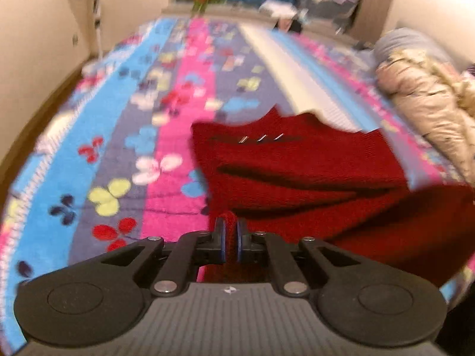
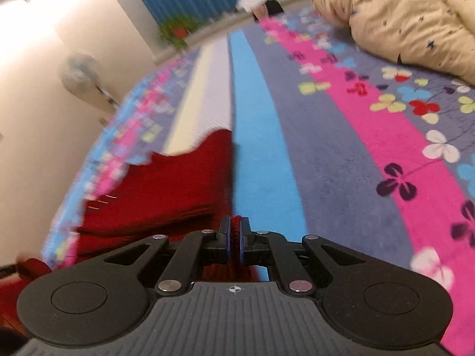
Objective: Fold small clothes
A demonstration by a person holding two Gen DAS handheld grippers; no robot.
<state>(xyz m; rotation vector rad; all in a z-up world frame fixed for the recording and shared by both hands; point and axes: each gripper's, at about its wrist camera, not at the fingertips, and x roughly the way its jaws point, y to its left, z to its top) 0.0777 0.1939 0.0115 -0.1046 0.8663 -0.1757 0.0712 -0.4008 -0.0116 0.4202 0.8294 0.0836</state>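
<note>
Pinching fuzzy red knit garment (image 1: pixel 297 172), left claw (image 1: pixel 231 237) & right claw (image 2: pixel 234 237) clenched, plush floral blanket (image 1: pixel 124 136).

Left gripper (image 1: pixel 231 231) jaws clamped; right gripper (image 2: pixel 234 231) jaws clamped, both angled downward.

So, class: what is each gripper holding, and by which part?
Both pinch the red knitted garment by its near edge: left gripper at one end of that edge, right gripper at the other.

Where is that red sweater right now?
The red sweater lies on the striped bedspread, pinched at its near edge by the left gripper and right gripper.
</note>
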